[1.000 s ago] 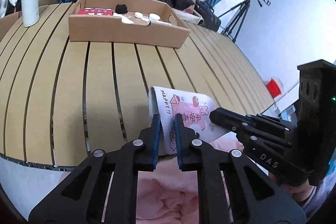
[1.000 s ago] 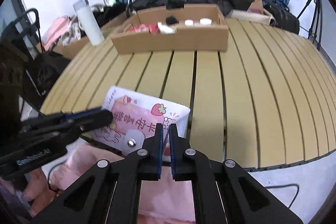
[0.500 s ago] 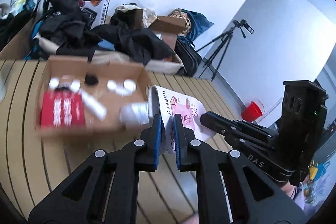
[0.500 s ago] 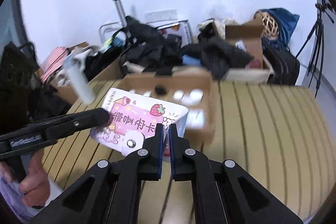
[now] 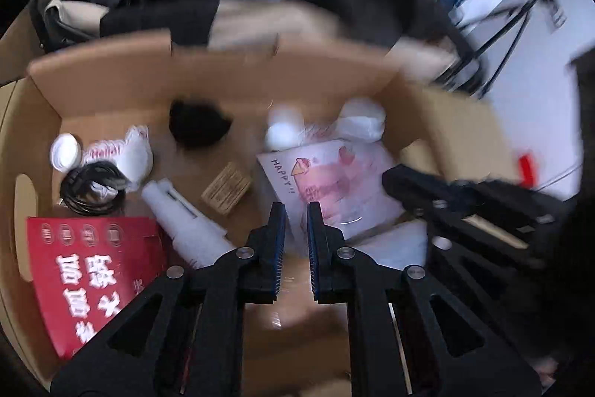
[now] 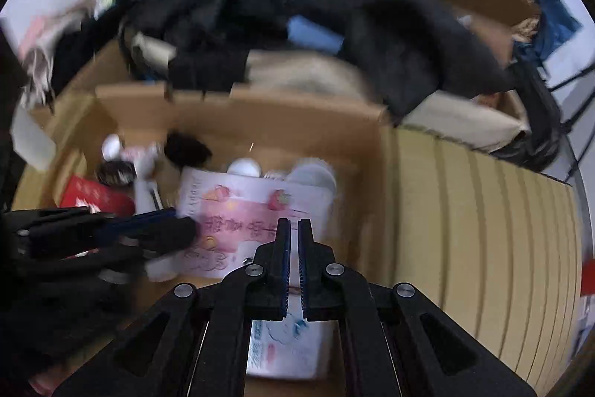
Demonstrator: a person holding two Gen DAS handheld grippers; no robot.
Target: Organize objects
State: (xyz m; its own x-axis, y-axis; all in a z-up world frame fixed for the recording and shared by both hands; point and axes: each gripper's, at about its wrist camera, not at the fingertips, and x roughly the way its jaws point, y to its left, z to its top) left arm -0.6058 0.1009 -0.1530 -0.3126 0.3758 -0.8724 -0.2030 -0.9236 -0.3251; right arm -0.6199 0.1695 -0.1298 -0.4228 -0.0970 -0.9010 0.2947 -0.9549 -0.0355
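A white and pink pouch (image 5: pixel 334 174) printed "HAPPY!!" hangs over the inside of an open cardboard box (image 5: pixel 111 77). My left gripper (image 5: pixel 296 207) is shut on the pouch's near edge. In the left wrist view my right gripper (image 5: pixel 405 181) pinches its right side. In the right wrist view the pouch (image 6: pixel 238 207) lies above the box (image 6: pixel 238 114), with my right gripper (image 6: pixel 293 222) shut on its lower edge and the left gripper (image 6: pixel 178 229) holding its left corner. Both views are motion-blurred.
Inside the box lie a red packet (image 5: pixel 85 270), a white tube (image 5: pixel 182 215), a coiled black cable (image 5: pixel 93 189), a black lump (image 5: pixel 197 125), a small brown carton (image 5: pixel 227 189) and white caps. Dark clothes and bags pile up behind. Slatted tabletop (image 6: pixel 465 211) extends right of the box.
Both grippers have carried the pouch from the table's near edge forward to above the box, tipping downward. The box interior now fills both views.
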